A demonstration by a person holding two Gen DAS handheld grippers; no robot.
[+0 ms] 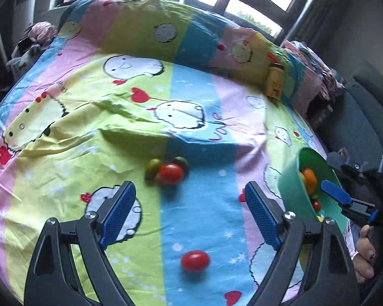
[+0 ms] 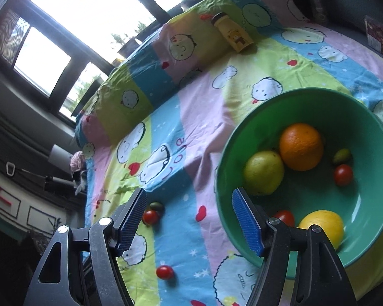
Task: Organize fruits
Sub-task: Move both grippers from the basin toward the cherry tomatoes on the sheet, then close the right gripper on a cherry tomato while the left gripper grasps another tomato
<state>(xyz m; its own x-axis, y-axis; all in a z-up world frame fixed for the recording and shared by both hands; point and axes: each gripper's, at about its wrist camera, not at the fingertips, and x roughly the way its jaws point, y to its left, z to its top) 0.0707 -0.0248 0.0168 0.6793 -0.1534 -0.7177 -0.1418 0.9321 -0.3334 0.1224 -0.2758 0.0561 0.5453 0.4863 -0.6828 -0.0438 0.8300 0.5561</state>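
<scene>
Two claws stand released and empty — the left gripper (image 1: pixel 190 210) hangs over the bedsheet (image 1: pixel 89 81) with a lone red tomato (image 1: pixel 194 260) lying just below its fingertips, nearer than the right gripper (image 2: pixel 189 219) beside the green bowl (image 2: pixel 288 97).

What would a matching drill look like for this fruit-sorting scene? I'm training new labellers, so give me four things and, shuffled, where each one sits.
Things:
1. orange
2. lone red tomato
3. yellow bottle
4. left gripper

Places or states:
A. leaning on the covered ridge at the far side of the sheet
B. inside the green bowl
C. open, holding nothing
D. by itself on the blue stripe, apart from the tomato cluster

Pairs: 1-B, 2-D, 3-A, 4-C
</scene>
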